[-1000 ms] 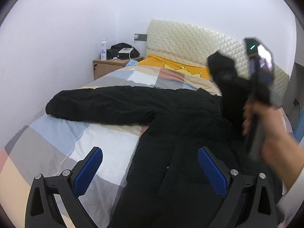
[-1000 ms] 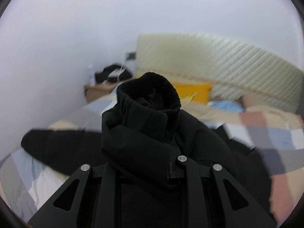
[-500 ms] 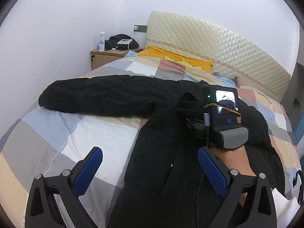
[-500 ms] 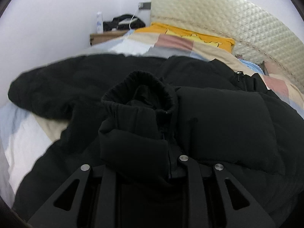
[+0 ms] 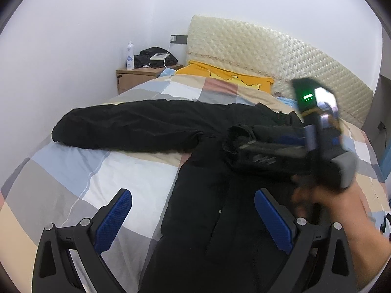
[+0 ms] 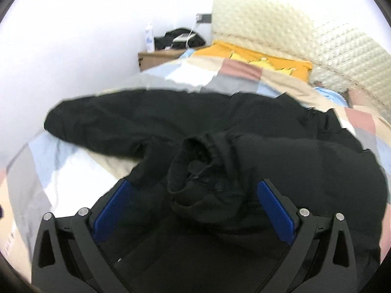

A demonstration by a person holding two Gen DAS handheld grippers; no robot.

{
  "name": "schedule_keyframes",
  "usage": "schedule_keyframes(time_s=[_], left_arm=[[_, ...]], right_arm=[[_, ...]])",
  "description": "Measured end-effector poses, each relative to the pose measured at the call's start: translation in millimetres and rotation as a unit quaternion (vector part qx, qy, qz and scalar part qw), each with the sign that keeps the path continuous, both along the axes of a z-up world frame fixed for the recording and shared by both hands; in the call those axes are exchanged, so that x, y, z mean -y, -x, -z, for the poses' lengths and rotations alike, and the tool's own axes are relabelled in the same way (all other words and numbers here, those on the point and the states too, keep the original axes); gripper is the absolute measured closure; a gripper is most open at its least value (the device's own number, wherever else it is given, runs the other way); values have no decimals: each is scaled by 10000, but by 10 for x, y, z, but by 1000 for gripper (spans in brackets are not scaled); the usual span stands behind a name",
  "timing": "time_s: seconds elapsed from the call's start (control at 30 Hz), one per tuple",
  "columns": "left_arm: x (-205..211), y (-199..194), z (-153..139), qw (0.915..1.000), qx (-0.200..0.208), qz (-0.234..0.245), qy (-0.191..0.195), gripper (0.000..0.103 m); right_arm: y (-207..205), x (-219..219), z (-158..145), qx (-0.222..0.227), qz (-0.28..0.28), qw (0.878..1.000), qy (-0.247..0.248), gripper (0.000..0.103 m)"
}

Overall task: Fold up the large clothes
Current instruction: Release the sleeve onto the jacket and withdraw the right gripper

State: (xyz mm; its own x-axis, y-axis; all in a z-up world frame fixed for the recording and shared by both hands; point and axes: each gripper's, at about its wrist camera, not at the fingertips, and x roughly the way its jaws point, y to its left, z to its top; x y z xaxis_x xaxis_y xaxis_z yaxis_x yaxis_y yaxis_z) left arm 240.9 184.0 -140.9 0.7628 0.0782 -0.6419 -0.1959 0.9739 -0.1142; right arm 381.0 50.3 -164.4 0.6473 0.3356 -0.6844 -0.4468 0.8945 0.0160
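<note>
Right wrist: black jacket [image 6: 244,131], sleeve folded across.

You face a bed [image 5: 136,171] covered in a checked quilt of grey, pale blue, white, beige and dusty pink. At its head stands a cream quilted headboard [image 5: 268,56], with a yellow pillow [image 5: 234,78] just below it. Left of the headboard, a small wooden nightstand [image 5: 136,75] carries a white spray bottle [image 5: 130,56] and a dark bundle. A wall socket [image 5: 178,39] sits just above. The walls [image 5: 85,24] are plain white, evenly lit.
</note>
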Motion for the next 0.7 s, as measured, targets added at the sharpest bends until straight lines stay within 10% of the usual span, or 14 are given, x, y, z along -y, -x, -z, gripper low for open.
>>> schedule_keyframes(time_s=[0.7], left_arm=[[230, 287, -429, 9994, 253, 147, -176, 1]], right_arm=[[1270, 1798, -1370, 1368, 1110, 9822, -659, 0]])
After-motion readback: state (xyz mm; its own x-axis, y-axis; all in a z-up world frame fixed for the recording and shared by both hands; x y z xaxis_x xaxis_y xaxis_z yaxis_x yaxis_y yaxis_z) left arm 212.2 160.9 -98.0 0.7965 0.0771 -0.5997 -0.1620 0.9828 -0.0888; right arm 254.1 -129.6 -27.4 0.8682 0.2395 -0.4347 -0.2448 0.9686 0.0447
